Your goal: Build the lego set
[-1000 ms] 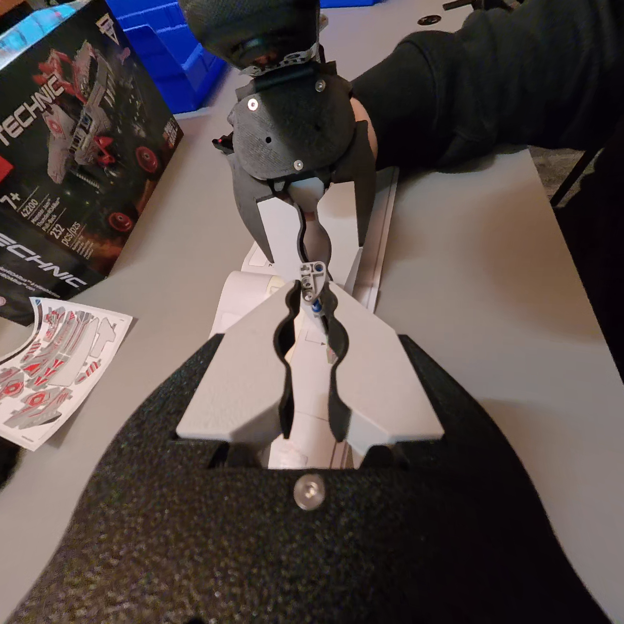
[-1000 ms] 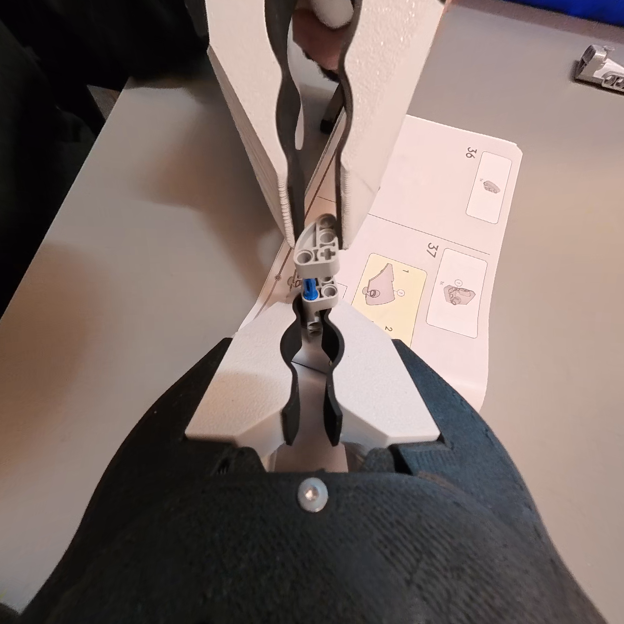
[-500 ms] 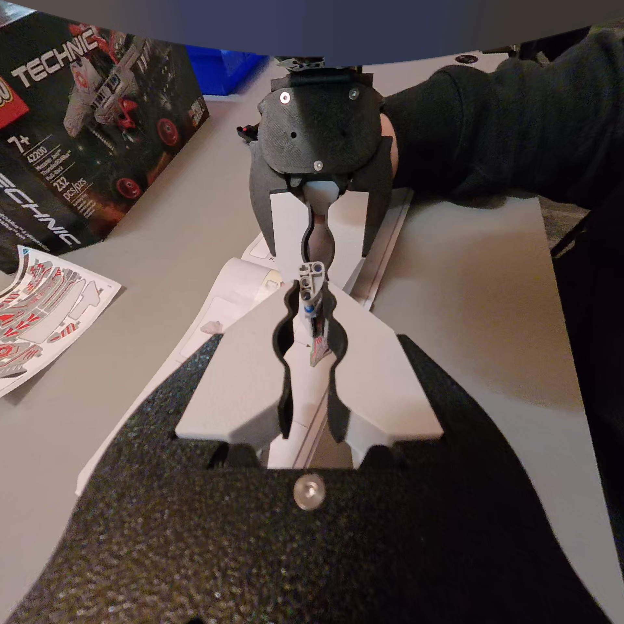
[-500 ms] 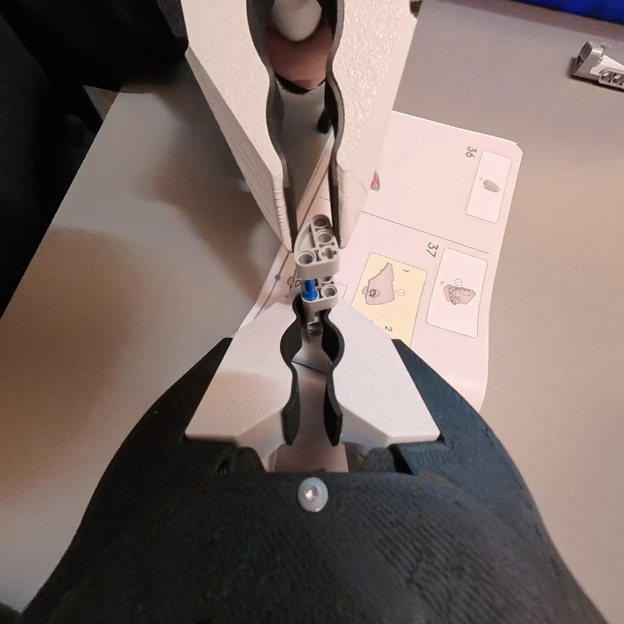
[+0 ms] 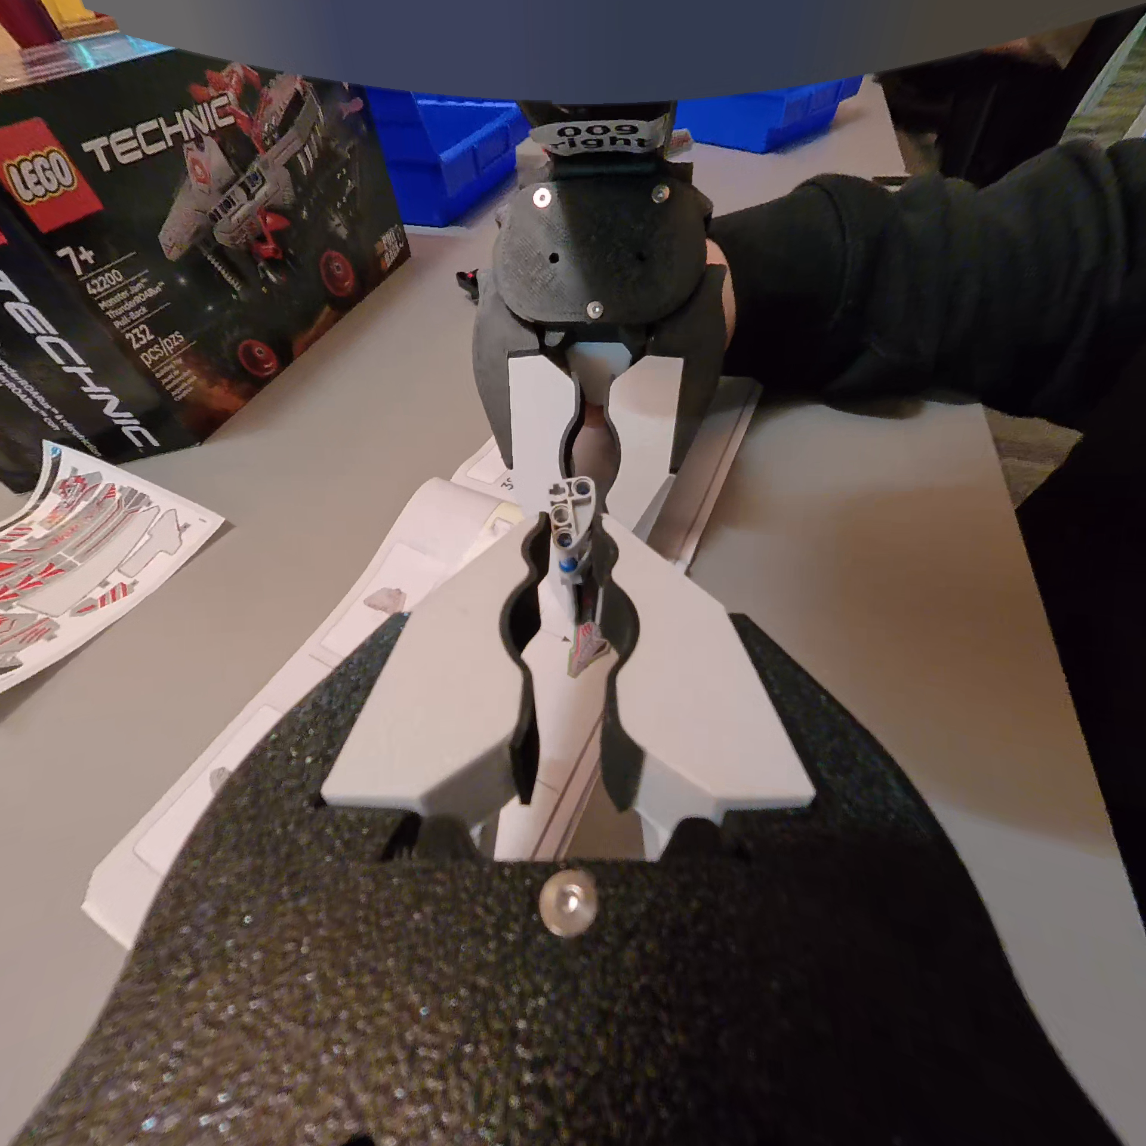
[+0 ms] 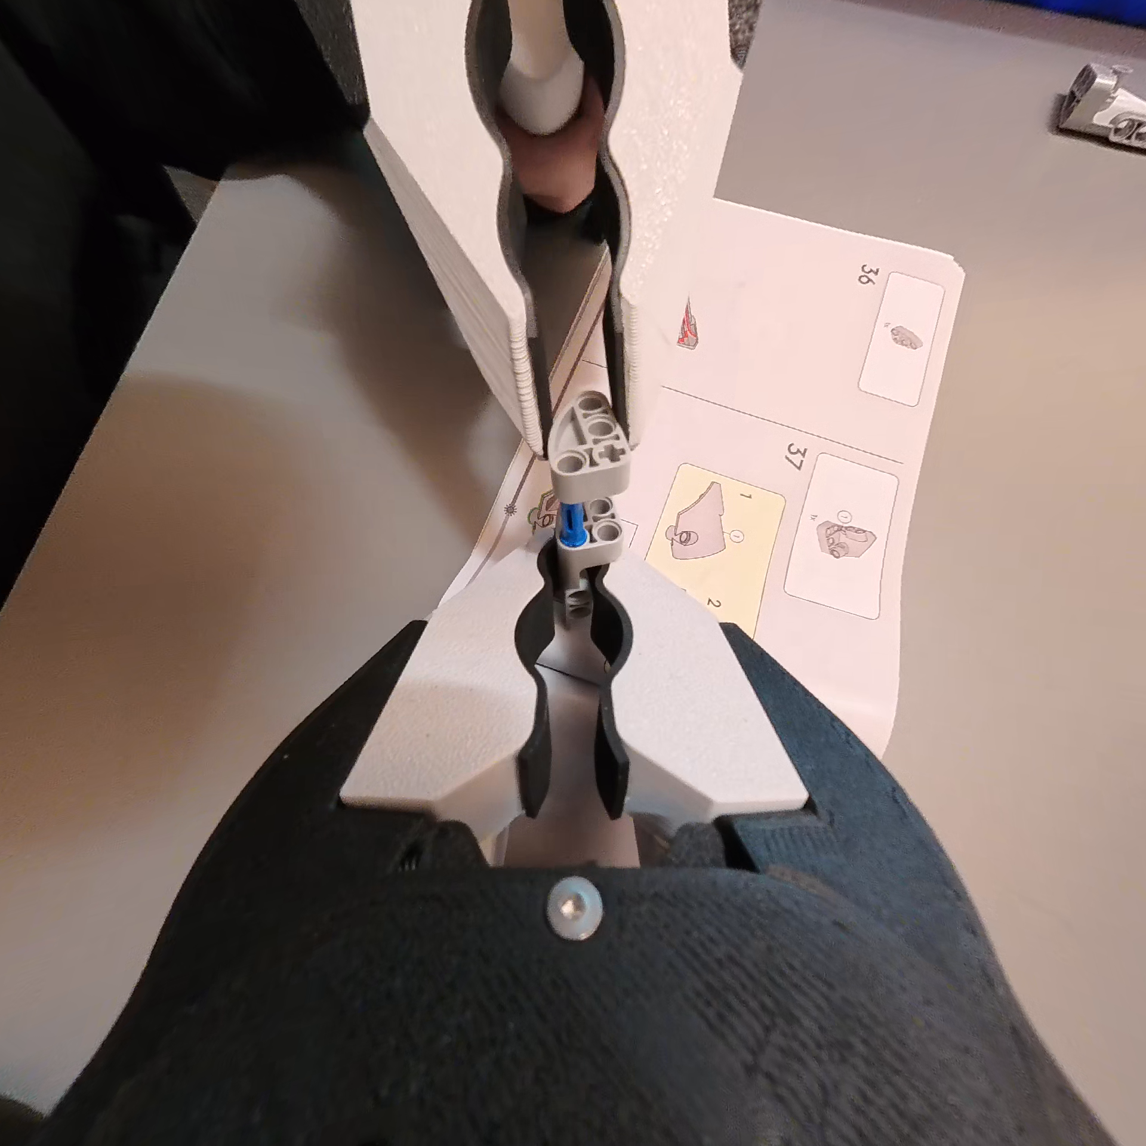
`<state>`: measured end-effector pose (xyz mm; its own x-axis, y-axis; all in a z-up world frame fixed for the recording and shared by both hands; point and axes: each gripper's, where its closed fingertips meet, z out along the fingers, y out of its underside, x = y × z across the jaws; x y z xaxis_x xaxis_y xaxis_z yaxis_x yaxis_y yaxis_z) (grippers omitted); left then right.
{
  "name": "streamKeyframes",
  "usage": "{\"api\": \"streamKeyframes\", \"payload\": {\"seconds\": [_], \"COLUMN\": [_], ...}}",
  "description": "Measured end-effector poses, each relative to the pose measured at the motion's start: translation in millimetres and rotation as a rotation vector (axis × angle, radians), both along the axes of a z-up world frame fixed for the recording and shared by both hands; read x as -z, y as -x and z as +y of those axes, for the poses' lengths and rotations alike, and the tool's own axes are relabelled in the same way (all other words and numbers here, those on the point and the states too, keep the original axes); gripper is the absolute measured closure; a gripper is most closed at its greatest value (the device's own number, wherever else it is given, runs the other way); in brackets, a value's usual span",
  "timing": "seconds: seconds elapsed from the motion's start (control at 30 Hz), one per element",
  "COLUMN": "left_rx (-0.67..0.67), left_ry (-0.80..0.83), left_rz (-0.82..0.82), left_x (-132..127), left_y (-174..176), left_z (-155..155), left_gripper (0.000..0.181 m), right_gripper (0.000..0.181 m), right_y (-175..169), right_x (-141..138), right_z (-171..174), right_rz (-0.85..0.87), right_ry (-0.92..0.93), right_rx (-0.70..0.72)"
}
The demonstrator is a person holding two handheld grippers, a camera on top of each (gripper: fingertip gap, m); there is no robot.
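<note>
My right gripper [image 6: 573, 558] is shut on a small grey connector [image 6: 601, 533] that carries a blue pin [image 6: 570, 524]. A grey curved beam [image 6: 589, 446] sits on top of the pin, with a strip of blue showing between the two parts. My left gripper [image 6: 583, 428] comes from the far side and its fingertips close on the beam's two sides. In the left wrist view the beam [image 5: 573, 508] stands edge-on between my left gripper's [image 5: 570, 539] tips, with the right gripper [image 5: 580, 490] just behind it. Both are held above the open instruction booklet [image 6: 806, 434].
The set's box [image 5: 186, 248] stands at the left, with a sticker sheet [image 5: 80, 558] in front of it. Blue bins [image 5: 459, 149] are at the back. A partly built grey part [image 6: 1104, 105] lies at the far right. The table edge [image 6: 186, 248] is close on the left. One gripper's finger ends stand about 5 centimetres off the other's.
The left gripper has tilted about its tips, so its view takes in more of the box and bins. The parts stay pinched between both grippers, with the blue gap about the same.
</note>
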<state>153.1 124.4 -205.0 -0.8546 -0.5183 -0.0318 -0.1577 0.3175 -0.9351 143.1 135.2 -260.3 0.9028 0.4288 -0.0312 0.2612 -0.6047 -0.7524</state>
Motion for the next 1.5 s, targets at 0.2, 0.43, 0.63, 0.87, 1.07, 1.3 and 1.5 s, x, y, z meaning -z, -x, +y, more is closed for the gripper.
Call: {"api": "streamKeyframes", "payload": {"seconds": [0.2, 0.43, 0.63, 0.87, 1.07, 1.3, 1.5], "left_rx": [0.012, 0.024, 0.064, 0.238, 0.281, 0.239, 0.262], "left_ry": [-0.078, -0.248, -0.279, -0.416, -0.594, -0.608, -0.761], "left_rz": [0.005, -0.063, 0.03, 0.025, -0.049, 0.131, -0.009], "left_x": [0.8, 2.3, 3.0, 3.2, 3.3, 3.9, 3.8], "left_y": [1.8, 0.6, 1.6, -0.4, 0.2, 0.0, -0.3], "left_z": [-0.1, 2.4, 1.6, 2.0, 2.0, 1.9, 2.4], "left_gripper": [0.171, 0.17, 0.171, 0.17, 0.171, 0.171, 0.171], "right_gripper": [0.179, 0.179, 0.179, 0.179, 0.179, 0.179, 0.179], "right_y": [0.0, 0.1, 0.1, 0.0, -0.1, -0.2, -0.1], "right_x": [0.0, 0.0, 0.0, 0.1, 0.1, 0.2, 0.2], "right_z": [0.0, 0.1, 0.0, 0.0, 0.0, 0.0, 0.1], "right_rz": [-0.006, -0.003, -0.005, 0.004, -0.001, 0.006, 0.006], "right_ry": [-0.003, -0.001, -0.003, 0.002, 0.0, 0.003, 0.003], "right_rx": [-0.001, 0.0, -0.001, 0.0, 0.0, 0.001, 0.001]}}
